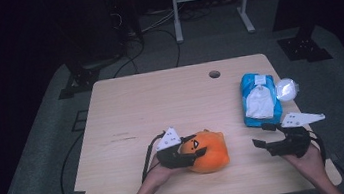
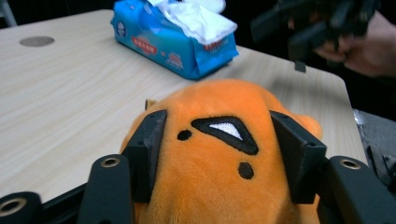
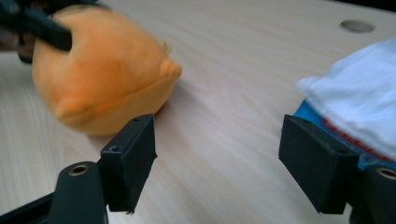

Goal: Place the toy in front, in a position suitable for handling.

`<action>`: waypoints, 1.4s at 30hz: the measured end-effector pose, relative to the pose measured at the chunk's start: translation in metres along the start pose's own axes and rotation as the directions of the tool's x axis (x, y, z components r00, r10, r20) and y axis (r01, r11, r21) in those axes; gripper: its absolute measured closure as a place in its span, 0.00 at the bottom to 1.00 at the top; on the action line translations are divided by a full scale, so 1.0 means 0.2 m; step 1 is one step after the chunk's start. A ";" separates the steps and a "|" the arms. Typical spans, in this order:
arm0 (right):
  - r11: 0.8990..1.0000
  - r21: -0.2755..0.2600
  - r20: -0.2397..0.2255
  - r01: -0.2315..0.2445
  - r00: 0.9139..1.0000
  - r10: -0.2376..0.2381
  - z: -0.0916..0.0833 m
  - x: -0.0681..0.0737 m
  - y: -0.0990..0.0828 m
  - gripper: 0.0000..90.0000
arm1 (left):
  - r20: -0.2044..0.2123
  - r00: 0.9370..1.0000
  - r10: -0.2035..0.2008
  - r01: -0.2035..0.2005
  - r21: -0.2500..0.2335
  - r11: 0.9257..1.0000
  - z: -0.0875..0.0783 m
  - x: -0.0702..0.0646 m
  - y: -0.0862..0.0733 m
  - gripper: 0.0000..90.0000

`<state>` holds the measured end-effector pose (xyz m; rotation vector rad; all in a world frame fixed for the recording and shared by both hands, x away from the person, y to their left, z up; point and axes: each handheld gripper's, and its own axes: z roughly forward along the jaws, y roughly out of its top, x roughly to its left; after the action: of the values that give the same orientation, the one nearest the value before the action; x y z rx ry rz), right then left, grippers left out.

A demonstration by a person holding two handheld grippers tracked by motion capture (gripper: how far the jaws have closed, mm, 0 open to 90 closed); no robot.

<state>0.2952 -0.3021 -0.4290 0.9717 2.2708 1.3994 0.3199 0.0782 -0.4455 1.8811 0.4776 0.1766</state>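
Table [image 1: 126, 108] fills the centre of the high view, pale wood with a round cable hole [image 1: 214, 74] toward its upper middle. Next in size, the blue tissue pack [image 1: 260, 98] lies right of centre, white tissue pulled loose at its top, with a small clear-wrapped white item [image 1: 287, 89] just beside it on the right. The orange plush toy [image 1: 207, 150] sits low in the frame, near the table's front edge.

Your left gripper [image 1: 187, 150] straddles the plush, one jaw on each side of its face, as the left gripper view [image 2: 219, 140] confirms. The pads [image 2: 150, 140] touch the fabric, but the pile bulges freely between them and I judge the jaws are not clamping it; treat the toy as resting on the table, not held.

Your right gripper [image 1: 266, 137] hangs low right, jaws spread wide with nothing between them, just short of the tissue pack.

Risks, as I judge them:
- Lift now and the plush slips out, since soft stuffing gives under a loose hold.
- Push the left hand forward and the toy slides or rolls toward the front edge.
- Advance the right gripper carelessly and its far jaw catches the loose tissue, dragging the pack.
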 end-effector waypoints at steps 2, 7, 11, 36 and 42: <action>1.000 -0.006 0.008 0.004 1.000 -0.004 0.00 -0.01 0.01 0.29 | 0.001 1.000 0.017 -0.017 0.011 1.000 0.00 -0.01 -0.01 0.45; 0.998 -0.045 0.069 0.040 0.997 -0.037 -0.03 -0.05 0.08 0.29 | -0.001 1.000 0.028 -0.028 0.026 0.999 0.00 -0.02 -0.02 0.43; 0.996 -0.070 0.120 0.062 0.991 -0.053 -0.01 -0.14 0.15 0.29 | 0.000 0.999 0.037 -0.037 0.031 0.999 0.00 -0.02 -0.02 0.41; 0.999 0.008 0.258 -0.048 0.965 0.044 0.24 -0.49 0.14 0.49 | 0.017 0.998 0.055 -0.055 0.042 0.998 0.00 -0.02 -0.03 0.36; 0.996 0.003 0.265 -0.084 0.961 0.080 0.24 -0.51 0.11 0.73 | 0.019 0.998 0.052 -0.053 0.038 0.998 0.00 -0.02 -0.03 0.35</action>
<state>0.4047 -0.3320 -0.4428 1.1922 2.0677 1.2036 0.3142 0.0790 -0.4509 1.9322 0.4221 0.1866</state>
